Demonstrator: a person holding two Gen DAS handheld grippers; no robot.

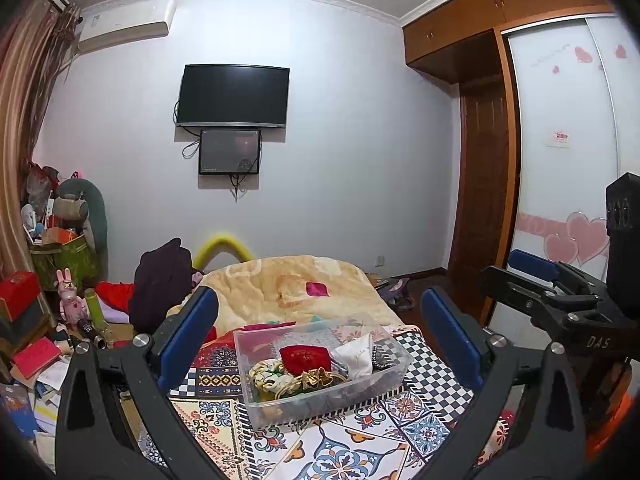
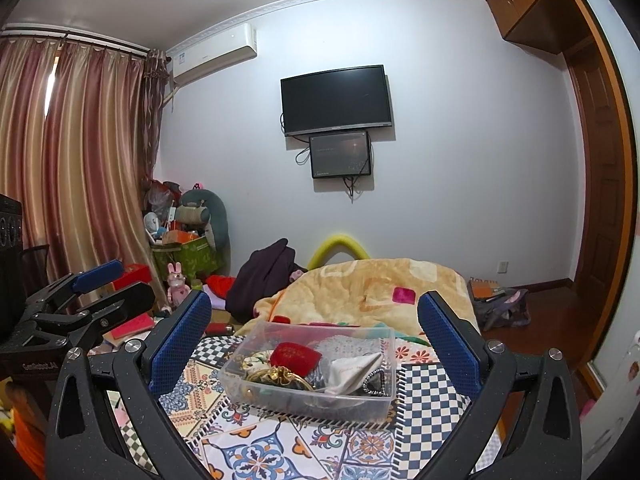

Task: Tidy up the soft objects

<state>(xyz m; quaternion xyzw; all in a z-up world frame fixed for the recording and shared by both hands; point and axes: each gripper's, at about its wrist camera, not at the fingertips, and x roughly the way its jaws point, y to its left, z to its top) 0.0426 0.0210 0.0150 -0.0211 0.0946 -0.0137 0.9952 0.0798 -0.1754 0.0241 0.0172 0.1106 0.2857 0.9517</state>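
Note:
A clear plastic bin [image 1: 394, 378] [image 2: 370, 402] sits on a patterned tile-print cloth [image 1: 340, 448] [image 2: 280, 448] on the bed. It holds several soft items: a red pouch [image 1: 306, 358] [image 2: 296, 356], a white cloth [image 1: 358, 356] [image 2: 354, 368] and a gold-trimmed pouch [image 1: 316, 378] [image 2: 278, 374]. My left gripper [image 1: 320, 328] is open and empty, held above and in front of the bin. My right gripper [image 2: 316, 328] is open and empty, likewise facing the bin. Each gripper shows at the edge of the other's view.
A yellow blanket [image 1: 296, 284] [image 2: 372, 288] covers the bed beyond the bin. Dark clothes [image 1: 160, 284] [image 2: 264, 276] lie at its left. Boxes, a pink rabbit toy [image 1: 70, 300] and clutter fill the floor at left. A wardrobe [image 1: 560, 120] stands at right.

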